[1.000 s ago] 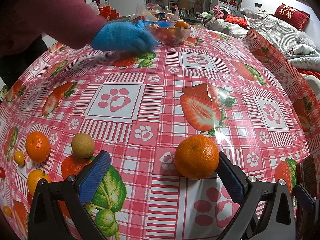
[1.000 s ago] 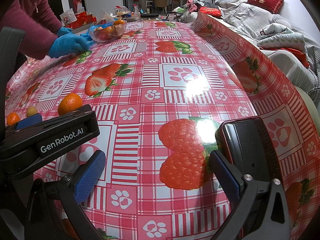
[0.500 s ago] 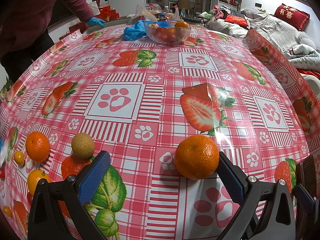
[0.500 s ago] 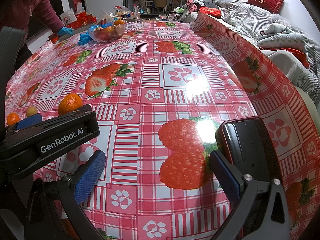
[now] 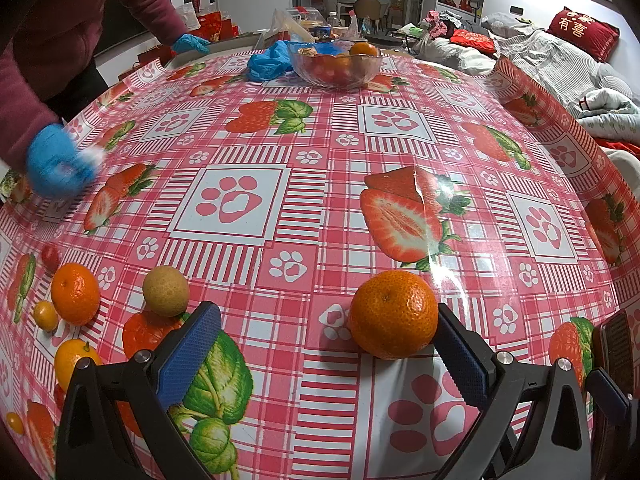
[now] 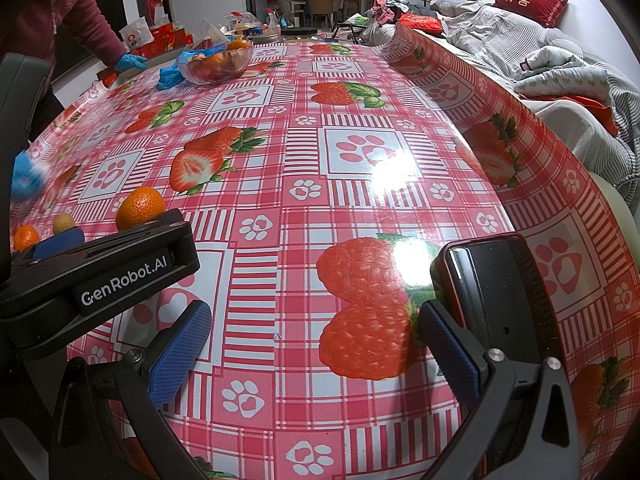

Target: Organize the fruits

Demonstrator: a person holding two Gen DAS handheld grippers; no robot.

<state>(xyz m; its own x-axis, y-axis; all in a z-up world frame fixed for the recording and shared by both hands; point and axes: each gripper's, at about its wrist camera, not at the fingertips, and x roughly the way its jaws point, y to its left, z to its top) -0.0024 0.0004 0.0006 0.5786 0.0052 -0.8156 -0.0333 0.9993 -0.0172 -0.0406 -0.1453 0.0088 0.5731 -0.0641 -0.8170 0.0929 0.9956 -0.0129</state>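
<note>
Broad desk under a glossy red-and-white checked oilcloth printed with strawberries and paw marks (image 5: 236,204), filling both views. At its far end, a clear glass bowl of fruit (image 5: 334,66) beside a crumpled blue plastic bag (image 5: 266,62). Along the left edge, a person's sleeve and blue-gloved hand (image 5: 58,162), blurred, near the loose fruit.

Left gripper (image 5: 320,354) low over the near edge, fingers spread wide, nothing pinched. Large round orange mandarin (image 5: 394,314) on the desk between those fingers, well off-centre: seemingly touching or just beside the inner pad of the right-hand finger (image 5: 460,356), far from the left-hand one. No long axis to speak of, so approach angle matters little; a small shift rightward probably needed to centre before closing.

Right gripper (image 6: 316,354) likewise spread and empty, over bare oilcloth, with a dark rectangular phone-like device (image 6: 496,280) just beside its right finger. Clearly the farther of the two from the mandarin.

Smaller pieces left of the left gripper: a second orange mandarin (image 5: 75,293), a round tan-brown longan-like fruit (image 5: 166,290), tiny yellow kumquats (image 5: 45,315).
</note>
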